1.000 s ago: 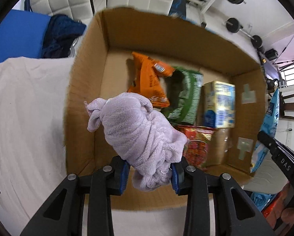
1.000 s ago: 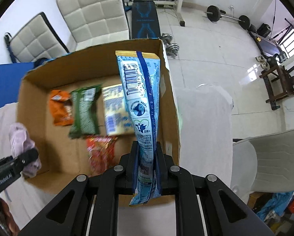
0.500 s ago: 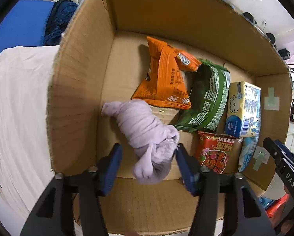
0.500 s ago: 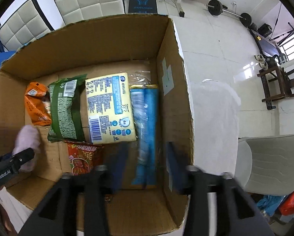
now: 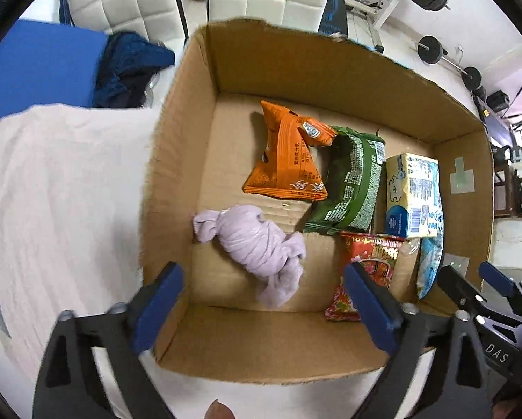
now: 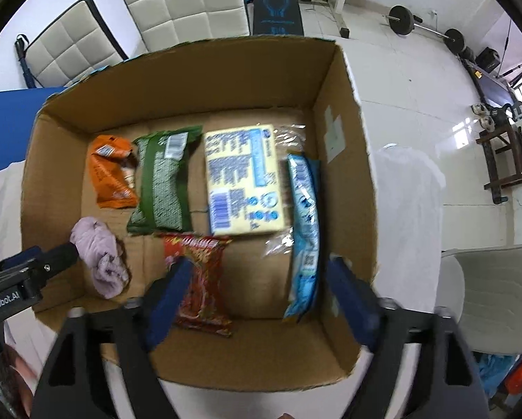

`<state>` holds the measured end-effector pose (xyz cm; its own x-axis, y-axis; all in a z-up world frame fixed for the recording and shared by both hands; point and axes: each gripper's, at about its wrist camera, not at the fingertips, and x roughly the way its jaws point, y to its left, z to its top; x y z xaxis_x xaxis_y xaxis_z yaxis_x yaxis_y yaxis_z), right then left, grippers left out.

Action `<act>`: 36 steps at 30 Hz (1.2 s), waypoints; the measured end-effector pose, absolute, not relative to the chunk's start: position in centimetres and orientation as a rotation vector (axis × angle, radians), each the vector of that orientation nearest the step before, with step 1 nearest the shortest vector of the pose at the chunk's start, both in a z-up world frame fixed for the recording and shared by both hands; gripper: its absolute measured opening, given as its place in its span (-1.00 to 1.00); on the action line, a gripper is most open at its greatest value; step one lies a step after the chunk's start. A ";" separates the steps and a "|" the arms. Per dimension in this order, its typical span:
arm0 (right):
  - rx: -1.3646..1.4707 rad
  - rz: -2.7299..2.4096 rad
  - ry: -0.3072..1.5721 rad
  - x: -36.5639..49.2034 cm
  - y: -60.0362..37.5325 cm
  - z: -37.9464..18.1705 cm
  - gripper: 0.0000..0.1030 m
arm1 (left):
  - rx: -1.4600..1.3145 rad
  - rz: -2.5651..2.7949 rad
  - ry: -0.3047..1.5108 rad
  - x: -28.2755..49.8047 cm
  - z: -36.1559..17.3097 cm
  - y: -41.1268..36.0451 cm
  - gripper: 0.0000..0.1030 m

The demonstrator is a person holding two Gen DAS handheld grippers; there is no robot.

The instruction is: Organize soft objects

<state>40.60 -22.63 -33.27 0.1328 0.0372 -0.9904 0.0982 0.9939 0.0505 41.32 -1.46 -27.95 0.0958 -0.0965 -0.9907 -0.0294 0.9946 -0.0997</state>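
Cardboard box [image 6: 345, 132] holds six soft items; my left gripper [image 5: 261, 300] hides part of the red packet [image 5: 369, 262]. Both my grippers [image 6: 257, 293] hang released, empty.

Crumpled lilac cloth [image 5: 257, 244] and flat blue packet [image 6: 304, 223] inside cardboard box [image 5: 296, 345].

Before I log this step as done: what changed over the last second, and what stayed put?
Both grippers let go. The left gripper dropped the purple cloth onto the floor of the box and now stands open above it. The right gripper released the blue packet, which now lies along the box's right wall. The orange bag, green bag, yellow pack and red packet stayed put.
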 end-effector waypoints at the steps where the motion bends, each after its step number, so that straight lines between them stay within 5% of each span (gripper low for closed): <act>1: 0.113 -0.043 1.434 40.3 -22.5 -33.3 0.96 | -0.085 -0.044 1.456 40.9 -27.6 -1.5 0.94; 18: 0.124 -0.041 1.374 36.3 -22.3 -29.3 0.97 | 0.004 -0.044 1.282 37.1 -21.2 -2.8 0.94; 36: 0.167 0.026 1.150 22.2 -22.4 -15.0 0.97 | 0.040 -0.001 1.045 23.0 -8.5 -2.3 0.95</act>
<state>22.23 -22.42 -15.03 0.4094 0.1064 -0.9061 0.0650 0.9872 0.1453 22.96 -2.32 -8.51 0.5018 0.0182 -0.8648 0.0195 0.9993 0.0324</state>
